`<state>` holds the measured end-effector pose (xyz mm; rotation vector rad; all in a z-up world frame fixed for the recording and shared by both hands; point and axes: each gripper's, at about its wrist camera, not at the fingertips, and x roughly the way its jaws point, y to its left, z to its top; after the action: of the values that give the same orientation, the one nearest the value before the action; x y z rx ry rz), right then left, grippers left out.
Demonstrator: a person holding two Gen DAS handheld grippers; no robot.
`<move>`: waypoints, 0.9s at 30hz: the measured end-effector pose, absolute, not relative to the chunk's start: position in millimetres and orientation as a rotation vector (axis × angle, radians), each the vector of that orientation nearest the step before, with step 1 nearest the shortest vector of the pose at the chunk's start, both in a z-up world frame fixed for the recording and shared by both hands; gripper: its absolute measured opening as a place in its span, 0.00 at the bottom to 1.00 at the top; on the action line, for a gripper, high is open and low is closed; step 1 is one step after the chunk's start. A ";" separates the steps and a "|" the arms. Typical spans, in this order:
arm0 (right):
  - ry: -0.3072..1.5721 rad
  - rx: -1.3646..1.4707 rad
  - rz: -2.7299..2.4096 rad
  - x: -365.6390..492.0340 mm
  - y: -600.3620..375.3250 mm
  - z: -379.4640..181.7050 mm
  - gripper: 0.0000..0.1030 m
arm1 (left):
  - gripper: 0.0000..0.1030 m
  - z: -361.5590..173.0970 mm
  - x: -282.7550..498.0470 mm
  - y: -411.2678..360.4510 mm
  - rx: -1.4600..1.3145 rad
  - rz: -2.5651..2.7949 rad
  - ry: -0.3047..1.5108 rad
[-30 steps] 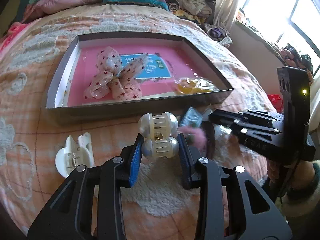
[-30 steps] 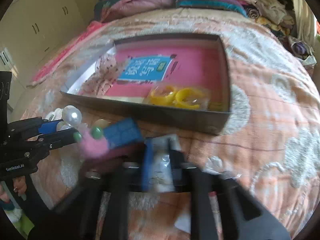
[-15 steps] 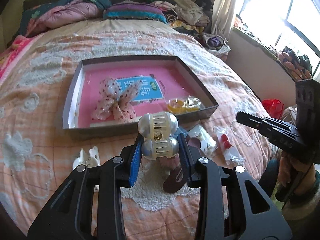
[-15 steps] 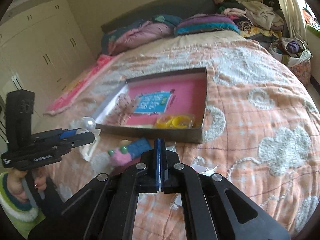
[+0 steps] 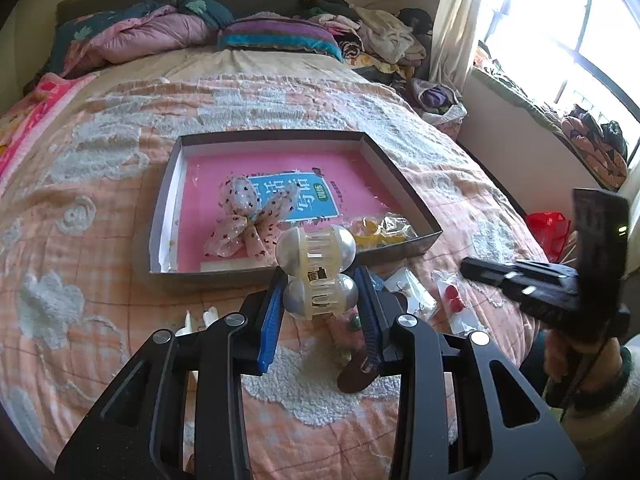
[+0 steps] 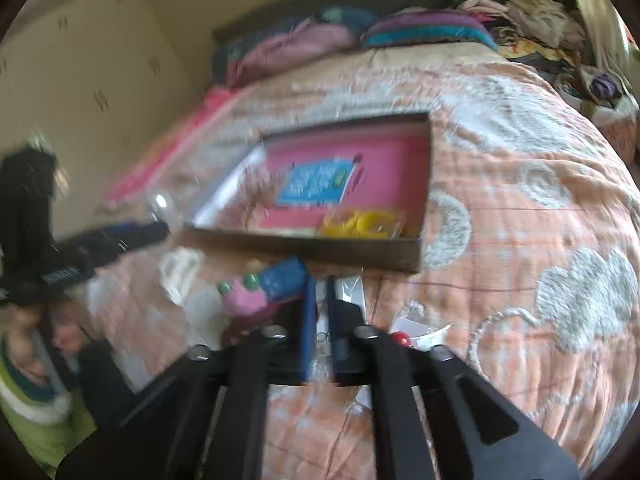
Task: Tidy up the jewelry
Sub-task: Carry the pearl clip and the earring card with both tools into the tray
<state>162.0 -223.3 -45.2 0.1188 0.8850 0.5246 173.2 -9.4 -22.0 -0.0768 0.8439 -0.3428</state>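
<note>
My left gripper (image 5: 320, 280) is shut on a cream claw clip with pearl balls (image 5: 316, 264), held above the bed just in front of the shallow grey box with a pink floor (image 5: 404, 184). In the box lie a spotted sheer bow (image 5: 248, 216) and bagged yellow bangles (image 5: 380, 228). My right gripper (image 6: 320, 292) hangs over the loose items near the box's front wall (image 6: 304, 248). Its jaws are opening, a narrow gap shows, and nothing is gripped. A clear packet (image 6: 348, 292) lies on the bed beneath it. The right wrist view is blurred.
On the peach bedspread in front of the box lie a white claw clip (image 5: 196, 320), an earring packet (image 5: 412, 296), a red-bead packet (image 5: 452, 296), a brown clip (image 5: 356, 368) and a pink-and-blue fuzzy hair piece (image 6: 264, 288). Pillows and clothes pile at the headboard.
Both grippers have lifted away from the bedspread, so more of the bed shows. The right jaws were shut and now stand slightly apart. The left still holds the pearl clip.
</note>
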 end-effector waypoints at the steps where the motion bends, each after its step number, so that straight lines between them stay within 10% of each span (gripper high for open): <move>1: 0.919 0.083 0.519 167.1 -215.3 -52.2 0.30 | 0.26 -22.9 173.8 -9.8 -0.075 -0.345 0.845; 11: 1.077 -0.015 0.495 205.0 -184.9 -98.5 0.54 | 0.26 -28.5 182.9 -12.3 -0.076 -0.374 0.856; 16: 1.050 0.028 0.545 205.2 -190.4 -91.9 0.18 | 0.26 -23.9 194.4 -10.1 -0.082 -0.373 0.844; 27: 0.847 0.098 0.564 203.9 -220.0 -12.3 0.18 | 0.26 -7.7 233.4 15.2 -0.106 -0.319 0.797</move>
<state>203.9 -220.0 -12.3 0.0975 0.8467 0.5636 233.4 15.2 -7.7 -0.1064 0.7966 -0.3191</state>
